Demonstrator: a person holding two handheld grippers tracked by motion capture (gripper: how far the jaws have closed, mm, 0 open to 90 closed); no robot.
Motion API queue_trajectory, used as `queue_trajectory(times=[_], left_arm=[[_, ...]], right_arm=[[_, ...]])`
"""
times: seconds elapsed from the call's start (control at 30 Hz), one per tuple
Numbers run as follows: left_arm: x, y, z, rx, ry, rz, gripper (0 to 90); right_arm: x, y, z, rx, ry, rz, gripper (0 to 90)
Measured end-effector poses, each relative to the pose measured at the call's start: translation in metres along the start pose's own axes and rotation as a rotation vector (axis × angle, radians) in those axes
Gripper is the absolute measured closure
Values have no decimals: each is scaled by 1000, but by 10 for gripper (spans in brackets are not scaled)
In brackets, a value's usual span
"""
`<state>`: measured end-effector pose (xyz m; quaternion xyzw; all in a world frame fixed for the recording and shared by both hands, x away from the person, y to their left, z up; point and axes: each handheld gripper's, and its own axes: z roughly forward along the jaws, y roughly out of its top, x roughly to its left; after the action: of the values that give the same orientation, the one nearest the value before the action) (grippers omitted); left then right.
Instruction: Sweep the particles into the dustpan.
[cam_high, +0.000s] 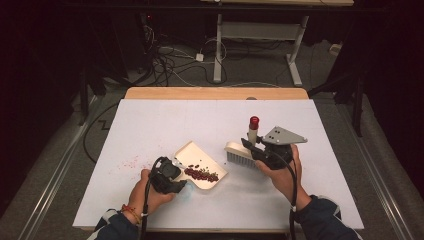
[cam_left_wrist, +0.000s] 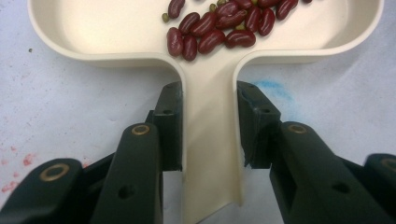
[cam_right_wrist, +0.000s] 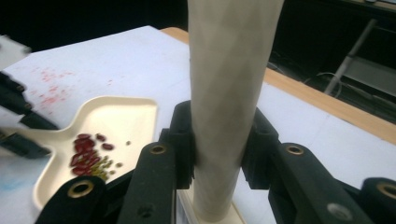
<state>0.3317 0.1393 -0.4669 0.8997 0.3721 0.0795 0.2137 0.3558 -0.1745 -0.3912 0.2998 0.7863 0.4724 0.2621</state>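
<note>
A cream dustpan (cam_high: 192, 155) lies on the white table with dark red beans (cam_high: 201, 174) heaped near its handle end. My left gripper (cam_high: 170, 177) is shut on the dustpan's handle (cam_left_wrist: 210, 140), and the beans (cam_left_wrist: 219, 28) lie in the tray just beyond the jaws. A cream brush (cam_high: 239, 154) with a red-tipped upright handle (cam_high: 254, 127) stands on its bristles to the right of the pan. My right gripper (cam_high: 260, 150) is shut on that brush handle (cam_right_wrist: 231, 93). The dustpan (cam_right_wrist: 112, 116) and its beans (cam_right_wrist: 88, 151) lie to the left of it.
Red crumbs or stains (cam_high: 127, 162) speckle the table left of the dustpan. A faint blue mark (cam_left_wrist: 275, 88) sits beside the pan's handle. Beyond the table's wooden far edge (cam_high: 215, 93) are cables and a desk frame (cam_high: 260, 45) on the floor.
</note>
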Motion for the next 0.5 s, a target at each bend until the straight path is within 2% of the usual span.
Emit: queue_trajectory(times=[0.3, 0.4, 0.5], left_arm=[[0, 1, 1, 2, 2, 7, 636], [0, 2, 1, 3, 2, 9, 636], [-1, 1, 1, 1, 3, 7, 636]], right_arm=[[23, -2, 5, 6, 84, -24, 701], [25, -1, 3, 2, 102, -29, 701], [21, 5, -3, -26, 128, 2, 702]])
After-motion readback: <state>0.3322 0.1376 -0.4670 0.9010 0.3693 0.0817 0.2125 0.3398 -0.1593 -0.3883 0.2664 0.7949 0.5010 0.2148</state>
